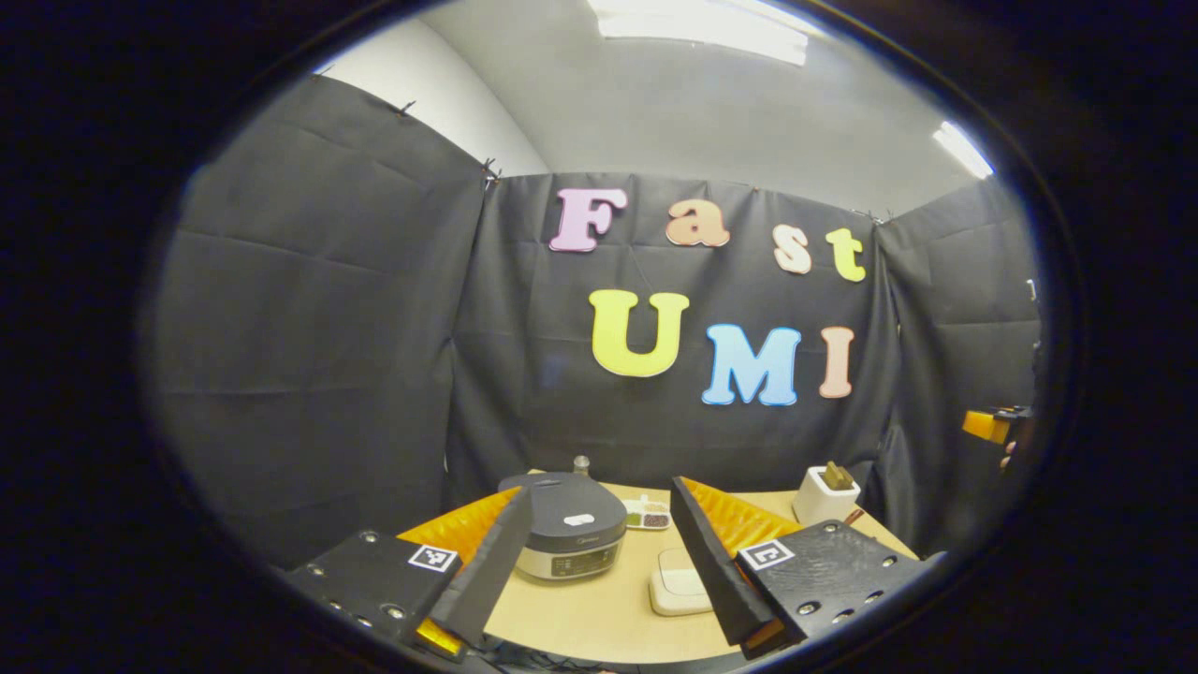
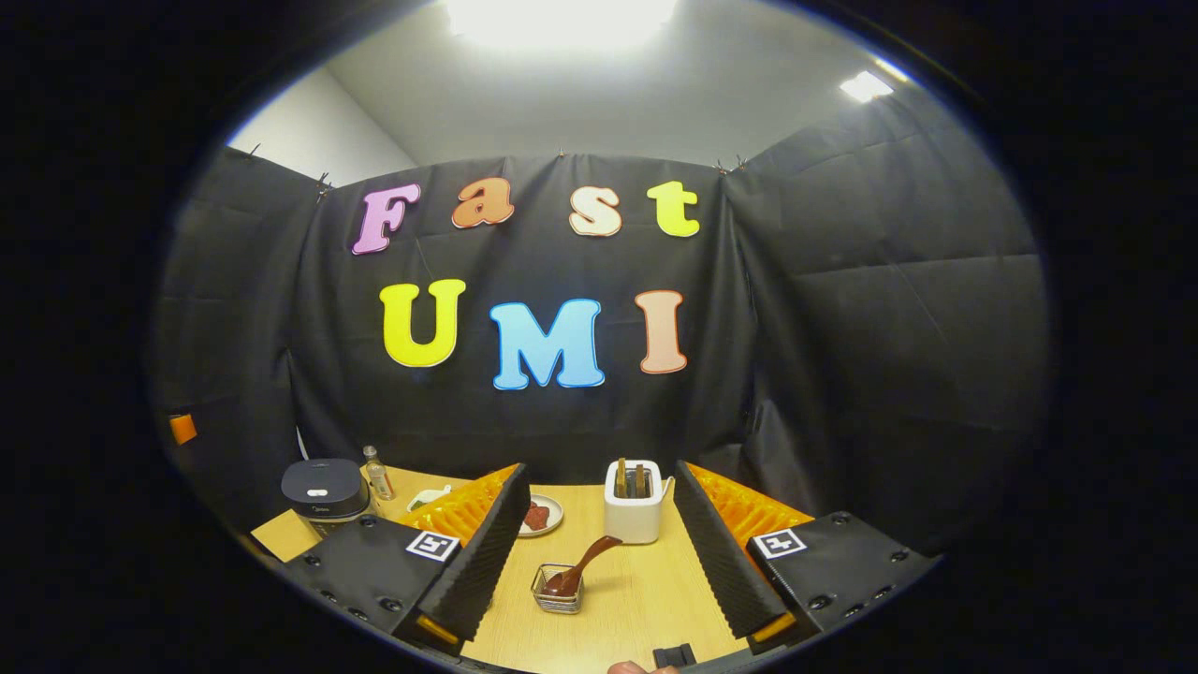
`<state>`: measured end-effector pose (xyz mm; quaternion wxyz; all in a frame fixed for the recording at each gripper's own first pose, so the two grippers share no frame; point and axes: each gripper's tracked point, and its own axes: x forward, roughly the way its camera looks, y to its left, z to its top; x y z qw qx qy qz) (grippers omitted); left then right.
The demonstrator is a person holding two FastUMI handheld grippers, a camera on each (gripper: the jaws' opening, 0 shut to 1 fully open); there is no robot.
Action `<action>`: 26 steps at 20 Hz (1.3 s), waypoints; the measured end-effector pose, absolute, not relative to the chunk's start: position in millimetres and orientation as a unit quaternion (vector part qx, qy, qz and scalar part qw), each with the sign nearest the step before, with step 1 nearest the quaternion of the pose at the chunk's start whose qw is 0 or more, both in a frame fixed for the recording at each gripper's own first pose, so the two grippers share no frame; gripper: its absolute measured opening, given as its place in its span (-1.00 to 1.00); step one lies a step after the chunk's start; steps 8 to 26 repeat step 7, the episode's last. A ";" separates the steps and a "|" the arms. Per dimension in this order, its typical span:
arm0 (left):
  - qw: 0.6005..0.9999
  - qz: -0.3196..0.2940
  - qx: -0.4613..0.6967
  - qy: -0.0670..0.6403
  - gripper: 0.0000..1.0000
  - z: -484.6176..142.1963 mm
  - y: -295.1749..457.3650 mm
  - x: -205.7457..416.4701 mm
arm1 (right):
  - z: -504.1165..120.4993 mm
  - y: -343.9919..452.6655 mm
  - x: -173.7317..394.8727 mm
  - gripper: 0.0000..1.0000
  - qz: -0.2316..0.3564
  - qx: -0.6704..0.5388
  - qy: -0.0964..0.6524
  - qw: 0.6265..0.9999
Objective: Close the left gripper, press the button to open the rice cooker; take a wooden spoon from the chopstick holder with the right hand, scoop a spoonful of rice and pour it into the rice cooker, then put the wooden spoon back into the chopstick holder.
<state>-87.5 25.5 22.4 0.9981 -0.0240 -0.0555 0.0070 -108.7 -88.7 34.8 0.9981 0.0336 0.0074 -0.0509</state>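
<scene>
Rice cooker (image 1: pixel 564 524) lid down

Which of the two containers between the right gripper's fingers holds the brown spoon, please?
The small wire basket nearest the gripper holds the spoon; the white chopstick holder stands farther back.

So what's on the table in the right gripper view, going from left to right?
Rice cooker → bottle → plate → wire basket with a spoon in it → white holder.
</scene>
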 end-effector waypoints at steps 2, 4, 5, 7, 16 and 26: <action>0.998 0.007 -0.019 -0.052 0.86 17.2 27.0 -86.9 | 33.4 -86.1 -108.5 0.96 -0.052 0.035 0.013 0.998; 0.999 0.008 -0.014 -0.047 0.86 9.8 27.5 -86.5 | 34.7 -83.2 -109.7 0.96 -0.051 0.030 0.014 0.998; 0.999 0.007 -0.013 -0.045 0.86 7.7 27.1 -85.5 | 34.2 -82.7 -109.0 0.96 -0.051 0.026 0.016 0.998; 0.999 0.005 -0.016 -0.040 0.86 1.7 26.2 -84.7 | 33.9 -78.0 -109.0 0.96 -0.049 0.019 0.021 0.998; 0.999 0.005 -0.016 -0.040 0.86 1.7 26.2 -84.7 | 33.9 -78.0 -109.0 0.96 -0.049 0.019 0.021 0.998; 0.999 0.005 -0.016 -0.040 0.86 1.7 26.2 -84.7 | 33.9 -78.0 -109.0 0.96 -0.049 0.019 0.021 0.998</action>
